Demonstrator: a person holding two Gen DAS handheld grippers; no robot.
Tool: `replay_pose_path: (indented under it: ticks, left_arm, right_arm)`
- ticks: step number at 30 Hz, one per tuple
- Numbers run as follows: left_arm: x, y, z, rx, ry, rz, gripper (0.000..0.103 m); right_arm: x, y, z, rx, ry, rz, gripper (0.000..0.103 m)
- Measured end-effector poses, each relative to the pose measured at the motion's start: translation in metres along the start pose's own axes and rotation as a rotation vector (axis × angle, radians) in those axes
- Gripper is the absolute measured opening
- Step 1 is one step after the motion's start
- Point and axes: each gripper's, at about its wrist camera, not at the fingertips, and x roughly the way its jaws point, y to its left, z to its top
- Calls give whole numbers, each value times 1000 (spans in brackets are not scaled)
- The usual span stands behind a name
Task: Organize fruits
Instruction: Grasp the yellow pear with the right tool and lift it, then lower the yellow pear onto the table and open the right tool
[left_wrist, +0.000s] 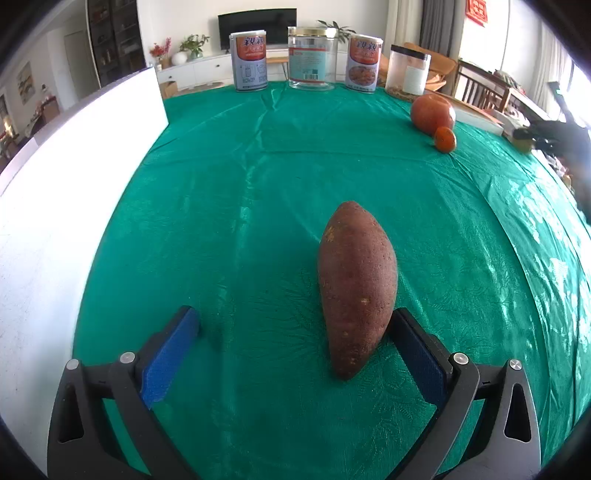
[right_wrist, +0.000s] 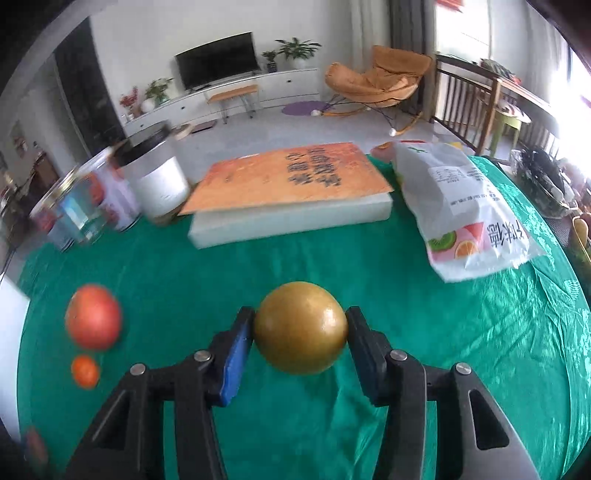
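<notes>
A reddish-brown sweet potato (left_wrist: 356, 284) lies on the green tablecloth (left_wrist: 240, 184), its near end between the fingers of my left gripper (left_wrist: 295, 325), close to the right finger. The left gripper is open. A red apple (left_wrist: 432, 112) and a small orange tangerine (left_wrist: 444, 139) sit together at the far right. My right gripper (right_wrist: 300, 328) is shut on a round golden-brown fruit (right_wrist: 301, 326), held above the cloth. In the right wrist view the apple (right_wrist: 93, 316) and the tangerine (right_wrist: 85, 370) lie to the left.
Two printed cans (left_wrist: 249, 61), a clear jar (left_wrist: 311, 58) and a black-lidded jar (left_wrist: 408, 70) stand along the far edge. A white board (left_wrist: 55, 184) is at the left. An orange book on a white block (right_wrist: 291, 184) and a plastic fruit bag (right_wrist: 461, 206) lie beyond the right gripper.
</notes>
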Motion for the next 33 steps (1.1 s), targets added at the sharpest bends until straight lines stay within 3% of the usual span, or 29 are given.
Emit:
replay_pose_path:
  ticks: [6, 9, 13, 15, 17, 19, 21, 26, 29, 33]
  left_arm:
    - [0, 0, 0, 0, -3, -1, 102]
    - [0, 0, 0, 0, -3, -1, 102]
    - [0, 0, -1, 0, -6, -3, 102]
    - [0, 1, -1, 0, -5, -4, 103]
    - [0, 0, -1, 4, -2, -6, 103]
    - [-5, 3, -7, -1, 6, -3, 102]
    - [-13, 5, -21, -21, 13, 13, 103]
    - [-27, 5, -43, -17, -7, 14, 102]
    - [-27, 6, -42, -18, -7, 9, 103]
    - [-27, 5, -42, -17, -6, 10, 103]
  right_arm:
    - [-85, 95, -122, -129, 105, 185, 50]
    - [-110, 146, -181, -203, 101, 212, 50]
    - [-111, 192, -236, -259, 83, 172, 50]
    - [-116, 204, -247, -295, 19, 113, 51]
    - [-117, 204, -250, -280, 15, 101, 59]
    - [-125, 199, -255, -252, 2, 86, 78]
    - [-136, 190, -264, -238, -18, 59, 88]
    - [-134, 179, -284, -268, 16, 1, 91]
    - [-130, 172, -286, -189, 29, 12, 103]
    - [-128, 172, -287, -191, 24, 14, 103]
